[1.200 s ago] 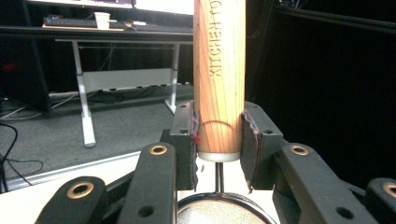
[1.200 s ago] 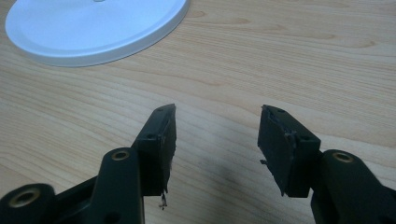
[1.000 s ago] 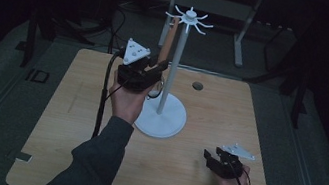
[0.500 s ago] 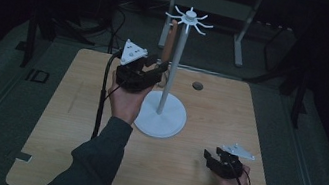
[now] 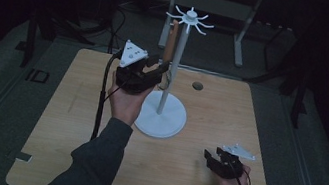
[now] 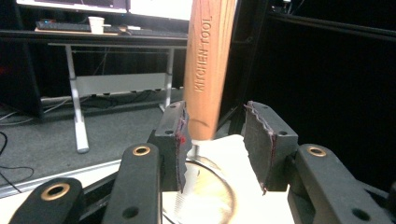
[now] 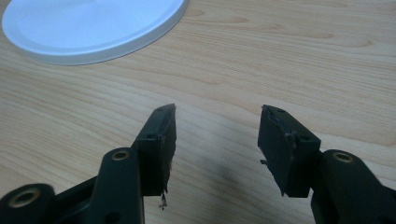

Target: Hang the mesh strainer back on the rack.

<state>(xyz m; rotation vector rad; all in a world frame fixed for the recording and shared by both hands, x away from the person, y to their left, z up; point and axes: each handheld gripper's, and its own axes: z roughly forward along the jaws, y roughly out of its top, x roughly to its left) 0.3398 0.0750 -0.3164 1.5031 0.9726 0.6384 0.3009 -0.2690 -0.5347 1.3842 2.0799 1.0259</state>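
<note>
A white hook stand (image 5: 170,81) rises from its round base (image 5: 160,118) at the table's middle. From one top hook hangs a kitchen tool with a wooden handle (image 5: 172,40). My left gripper (image 5: 157,69) is held up beside the pole, just below that handle. In the left gripper view the handle (image 6: 208,65), stamped KITCHEN TOOL, hangs just beyond the left gripper (image 6: 215,140), which is open. A round metal rim (image 6: 208,186) shows under the jaws. My right gripper (image 5: 209,158) rests low at the front right, and the right gripper (image 7: 217,135) is open over bare wood.
The wooden table (image 5: 71,122) has a small dark hole (image 5: 197,85) at its back. The stand's white base (image 7: 93,28) lies ahead and left of the right gripper. A desk frame (image 5: 212,4) stands behind the table in the dark room.
Almost nothing: the left gripper has shifted very slightly by the stand's pole. The right gripper has stayed put.
</note>
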